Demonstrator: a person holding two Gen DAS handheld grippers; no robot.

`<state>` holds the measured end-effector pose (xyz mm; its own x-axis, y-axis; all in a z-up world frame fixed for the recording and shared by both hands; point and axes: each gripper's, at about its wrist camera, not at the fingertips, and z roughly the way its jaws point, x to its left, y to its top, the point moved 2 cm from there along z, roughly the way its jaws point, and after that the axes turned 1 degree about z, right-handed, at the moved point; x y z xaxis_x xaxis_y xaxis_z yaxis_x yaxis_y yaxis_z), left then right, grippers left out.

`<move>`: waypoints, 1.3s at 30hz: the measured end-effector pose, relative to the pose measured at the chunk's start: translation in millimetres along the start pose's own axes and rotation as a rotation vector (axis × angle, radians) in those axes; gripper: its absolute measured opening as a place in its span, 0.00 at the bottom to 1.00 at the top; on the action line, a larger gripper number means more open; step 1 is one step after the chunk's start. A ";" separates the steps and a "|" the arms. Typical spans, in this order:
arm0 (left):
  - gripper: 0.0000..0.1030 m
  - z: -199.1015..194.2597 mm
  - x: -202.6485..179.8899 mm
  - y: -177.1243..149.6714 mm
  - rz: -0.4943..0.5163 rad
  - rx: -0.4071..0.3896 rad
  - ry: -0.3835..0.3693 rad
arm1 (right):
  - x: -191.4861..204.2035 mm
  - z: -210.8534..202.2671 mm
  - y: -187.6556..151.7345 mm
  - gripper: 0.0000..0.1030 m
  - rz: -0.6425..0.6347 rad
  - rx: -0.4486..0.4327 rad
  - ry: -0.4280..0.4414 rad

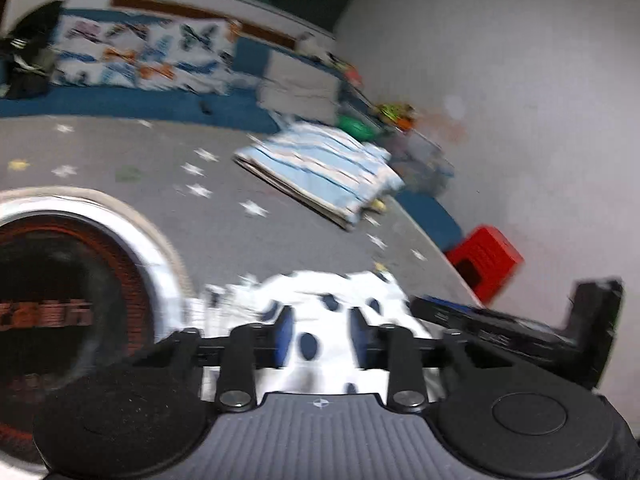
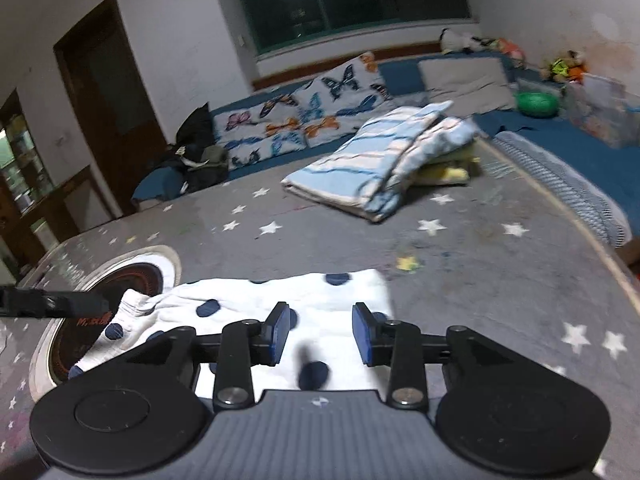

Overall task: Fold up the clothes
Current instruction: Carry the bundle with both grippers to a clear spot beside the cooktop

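Your task piece is the small white cotton garment with dark blue polka dots (image 2: 280,304), lying flat on the grey star-print bed cover (image 2: 460,264), one end draped over the round white-rimmed dark disc (image 2: 132,276) at the left of the right wrist view. Looks partly folded already: the far edge is straight and the right corner is square.

Your right gripper (image 2: 321,332) hovers over the near right part of it, jaws spread, nothing pinched; cloth only shows beneath the gap. Your left gripper (image 1: 320,330) is over the same cloth in a blurred view, blue pads apart with dotted fabric visible between them; I judge it not clamped, but the blur leaves some doubt.

Handling guess: light, thin, limp and not fragile. It will sag and bunch if lifted from one point. Pinch at edges or corners, both layers together, one gripper per corner. The gathered waistband-like end (image 2: 136,304) near the disc is thicker, so a firmer hold there. Smooth weave may slip from a shallow bite, so push the pads well past the edge.

Striped blue-white folded quilt (image 2: 372,164) lies well apart, no obstruction.
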<state>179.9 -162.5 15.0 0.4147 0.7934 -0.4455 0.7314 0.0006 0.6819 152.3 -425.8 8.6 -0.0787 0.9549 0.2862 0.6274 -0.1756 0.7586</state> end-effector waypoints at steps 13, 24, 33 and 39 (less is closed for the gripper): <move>0.19 49.5 36.7 4.3 -0.066 0.069 0.041 | 0.2 60.4 14.5 0.34 -0.020 0.097 -0.026; 0.21 31.8 22.1 4.3 -0.050 0.043 0.023 | 16.0 19.0 14.0 0.43 -0.092 0.066 0.025; 0.21 20.9 3.4 -14.7 0.032 0.053 0.019 | 36.6 -32.1 -32.1 0.48 -0.195 0.094 0.065; 0.20 31.6 10.8 -18.6 0.031 0.073 0.061 | 33.4 -45.7 -66.5 0.48 -0.237 0.119 -0.006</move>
<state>187.8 -173.1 -20.9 0.4060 0.8278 -0.3871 0.7569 -0.0673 0.6500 72.6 -393.2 -5.5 -0.2300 0.9676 0.1046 0.6786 0.0824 0.7299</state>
